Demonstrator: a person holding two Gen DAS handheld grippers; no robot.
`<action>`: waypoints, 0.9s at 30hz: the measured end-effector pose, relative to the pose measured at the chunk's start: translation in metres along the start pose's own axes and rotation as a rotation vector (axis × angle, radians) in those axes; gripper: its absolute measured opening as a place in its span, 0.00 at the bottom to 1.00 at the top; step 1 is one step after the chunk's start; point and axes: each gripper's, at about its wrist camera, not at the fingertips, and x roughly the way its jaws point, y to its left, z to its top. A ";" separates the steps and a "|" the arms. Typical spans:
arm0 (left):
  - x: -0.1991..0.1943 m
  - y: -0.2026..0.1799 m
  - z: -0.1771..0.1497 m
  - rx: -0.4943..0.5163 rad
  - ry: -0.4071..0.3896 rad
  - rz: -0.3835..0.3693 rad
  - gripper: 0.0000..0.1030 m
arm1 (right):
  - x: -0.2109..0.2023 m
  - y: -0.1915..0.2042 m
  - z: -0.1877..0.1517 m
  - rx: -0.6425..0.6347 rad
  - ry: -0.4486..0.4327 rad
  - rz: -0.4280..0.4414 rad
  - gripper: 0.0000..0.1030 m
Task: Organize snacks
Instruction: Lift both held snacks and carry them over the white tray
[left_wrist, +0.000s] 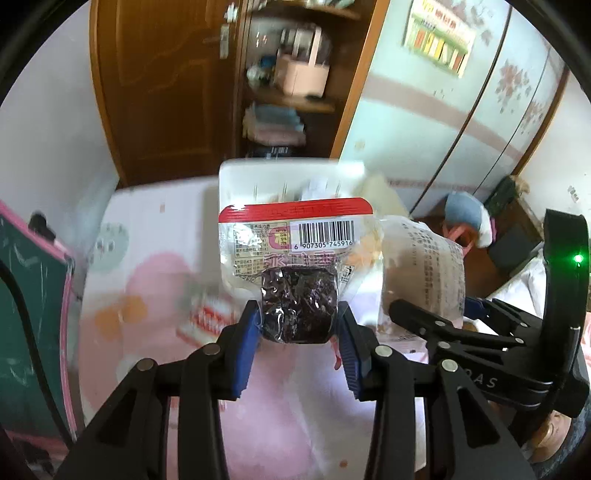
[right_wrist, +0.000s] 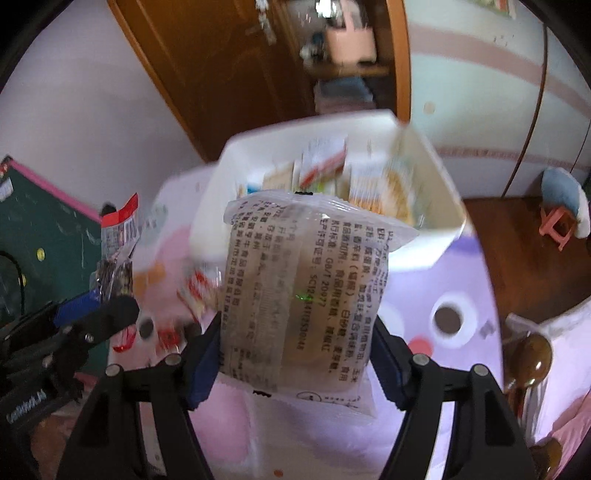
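barcode 6 907305 745916 packet (left_wrist: 295, 266) in left tool (left_wrist: 298, 325); gb/t 20977 packet (right_wrist: 299, 295) in right tool (right_wrist: 297, 354)

We read the barcode number 6 907305 745916 on the red-edged packet (left_wrist: 295, 236) — its Chinese print is too small for us. On the clear packet (right_wrist: 299, 291) we make out "GB/T 20977"; on the other gripper's body (left_wrist: 487, 380), only "AS".

I'm seeing glossy crinkled plastic on my date packet (left_wrist: 295, 258), matt translucent film on my cake wrapper (right_wrist: 299, 295), smooth white plastic bin (right_wrist: 439, 192), polished wooden door (left_wrist: 162, 92).
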 end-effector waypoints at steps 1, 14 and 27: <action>-0.004 0.000 0.012 0.001 -0.025 0.001 0.38 | -0.006 -0.002 0.008 0.004 -0.020 -0.004 0.70; -0.009 0.001 0.108 -0.011 -0.153 0.010 0.38 | -0.037 -0.008 0.099 0.028 -0.189 -0.068 0.70; 0.040 0.003 0.142 -0.004 -0.110 0.023 0.38 | -0.016 -0.008 0.135 0.034 -0.207 -0.123 0.71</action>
